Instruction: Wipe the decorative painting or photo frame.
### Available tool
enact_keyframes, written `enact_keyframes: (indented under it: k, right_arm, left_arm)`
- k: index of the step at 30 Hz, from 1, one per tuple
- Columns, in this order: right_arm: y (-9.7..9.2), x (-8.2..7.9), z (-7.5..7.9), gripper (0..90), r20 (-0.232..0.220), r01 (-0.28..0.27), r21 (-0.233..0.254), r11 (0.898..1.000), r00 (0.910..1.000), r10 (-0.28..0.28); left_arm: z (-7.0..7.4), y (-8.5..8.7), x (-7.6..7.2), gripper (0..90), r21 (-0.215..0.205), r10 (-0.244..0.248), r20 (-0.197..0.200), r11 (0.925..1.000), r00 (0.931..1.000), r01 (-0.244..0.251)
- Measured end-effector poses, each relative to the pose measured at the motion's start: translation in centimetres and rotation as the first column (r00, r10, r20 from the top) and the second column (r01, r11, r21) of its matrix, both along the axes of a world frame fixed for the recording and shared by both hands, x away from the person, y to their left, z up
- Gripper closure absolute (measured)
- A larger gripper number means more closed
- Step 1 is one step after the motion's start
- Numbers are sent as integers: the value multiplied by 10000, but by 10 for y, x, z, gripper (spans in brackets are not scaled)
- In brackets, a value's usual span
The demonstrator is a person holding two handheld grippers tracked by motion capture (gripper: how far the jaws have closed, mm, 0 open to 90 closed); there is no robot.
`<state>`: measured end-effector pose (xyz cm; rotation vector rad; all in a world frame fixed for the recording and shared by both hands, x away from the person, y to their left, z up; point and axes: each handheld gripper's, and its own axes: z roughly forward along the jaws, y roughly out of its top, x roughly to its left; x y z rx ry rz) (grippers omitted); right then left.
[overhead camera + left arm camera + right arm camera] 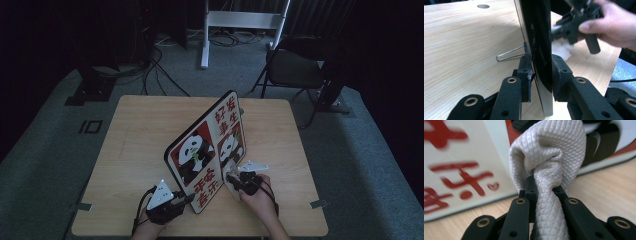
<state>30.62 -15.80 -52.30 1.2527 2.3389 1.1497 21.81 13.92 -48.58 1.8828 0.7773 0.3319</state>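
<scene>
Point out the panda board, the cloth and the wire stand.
panda board (192, 150), high view, on the left panda picture.
cloth (549, 150), right gripper view, on the bunched top above the jaws.
wire stand (509, 55), left gripper view, on the wire loop behind the board.

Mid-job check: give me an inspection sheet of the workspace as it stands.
Surface: wooden table, bare apart from the job's things.
Job's things: panda board upright on its edge; grey cloth bunched against its face.
Clutter: nothing seen.
Grippers: left gripper shut on the board's edge; right gripper shut on the cloth.
Cables: black cables on the floor.
Surroundings: chair, white stand, grey carpet.
</scene>
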Motion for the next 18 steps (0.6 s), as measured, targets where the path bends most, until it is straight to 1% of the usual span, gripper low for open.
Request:
enact_keyframes:
  k: [3,7,8,12,18]
  right_arm:
    - [-1,0,16,812,399,19,276,9996,9992,-30]
    - [1,-1,40,812,923,-82,649,9979,9957,22]
    - [1,-1,47,812,1094,-117,753,9971,9940,34]
    - [3,-1,67,812,1506,-260,1091,9937,9885,94]
    - [8,0,94,812,2112,-451,1340,9900,9773,159]
  left_arm:
    - [0,0,0,733,-8,12,3,10000,10000,-12]
    - [0,0,0,733,-23,10,-12,10000,10000,-10]
    - [0,0,0,733,-7,7,-5,10000,10000,-7]
    - [0,0,0,732,-9,8,-4,10000,10000,-8]
    - [0,0,0,733,-10,-3,-18,10000,10000,3]
